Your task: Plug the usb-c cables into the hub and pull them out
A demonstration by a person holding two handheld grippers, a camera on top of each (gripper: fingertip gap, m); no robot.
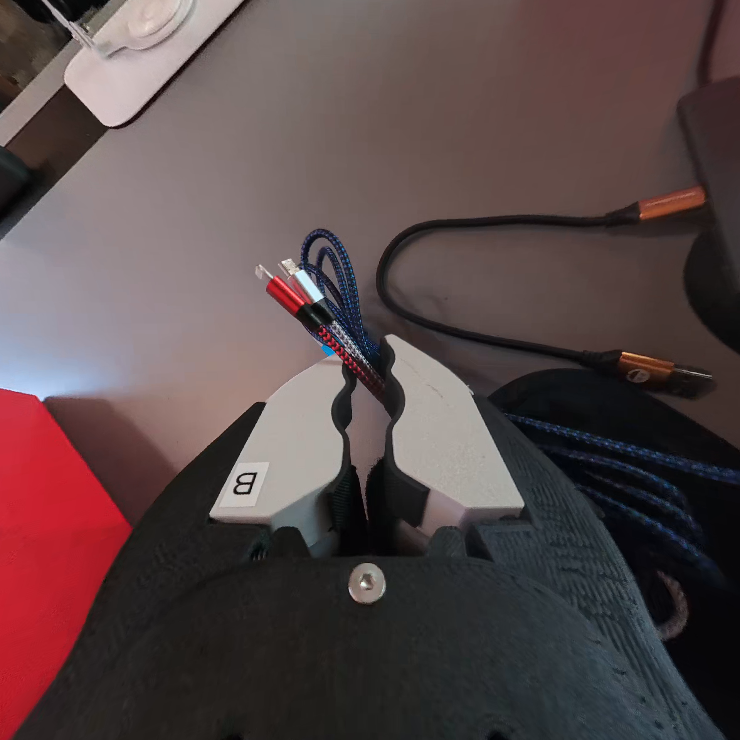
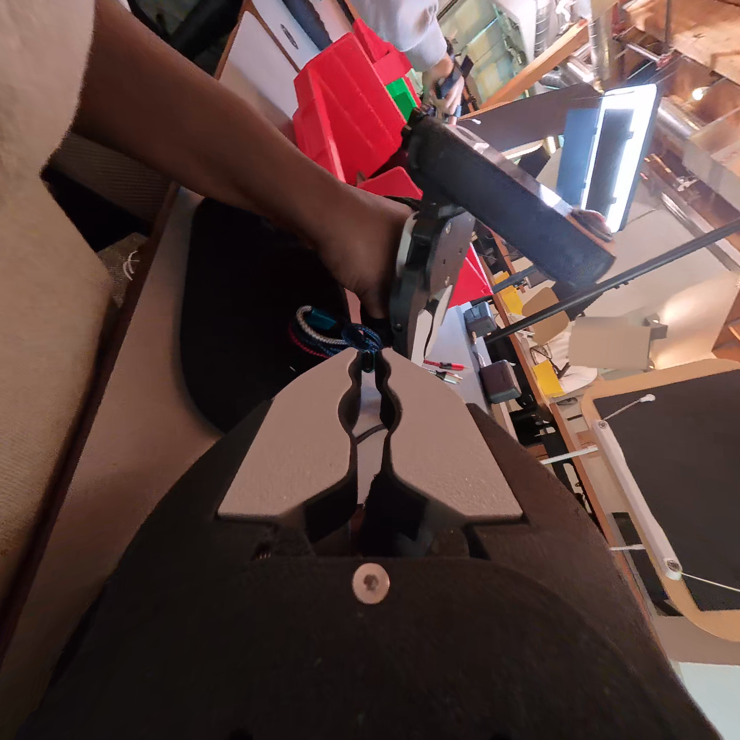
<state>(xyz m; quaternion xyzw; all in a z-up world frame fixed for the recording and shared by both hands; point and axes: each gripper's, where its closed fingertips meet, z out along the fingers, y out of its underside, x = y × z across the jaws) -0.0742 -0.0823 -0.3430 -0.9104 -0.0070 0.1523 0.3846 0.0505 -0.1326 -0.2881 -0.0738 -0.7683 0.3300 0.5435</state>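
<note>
Left gripper [image 1: 366, 370] clamped on a bundle of braided cables [image 1: 360, 360], pinched between the grey fingertips [image 1: 420, 376]. Rising out of the tips: a red-sleeved plug [image 1: 285, 295] and a silver-sleeved plug [image 1: 305, 285], side by side, with loops of blue braided cable [image 1: 340, 264] just behind them, all lifted off the grey table [image 1: 360, 140]. More blue braid trailing away to the right over a black mat [image 1: 528, 390] at the near edge. Beyond the mat, lying flat on the table: a short black cable [image 1: 404, 248] with an orange-sleeved plug [image 1: 644, 367] resting free near the mat. Its other orange-sleeved plug [image 1: 672, 203] seated against the side of a dark hub [image 1: 712, 132] toward the right edge. Far left corner: a white pad [image 1: 132, 76] with a clear object on it. Red block [image 1: 48, 500] at the near left.

Right gripper [image 2: 370, 360] nearly shut on a dark cable piece at its very tips; exactly what is pinched, unclear. Just beyond, the braided bundle [image 2: 320, 338] above the black mat [image 2: 240, 300]. Farther out, a person's hand [image 2: 360, 256] around the other gripper's handle, red bins [image 2: 344, 104] behind.
</note>
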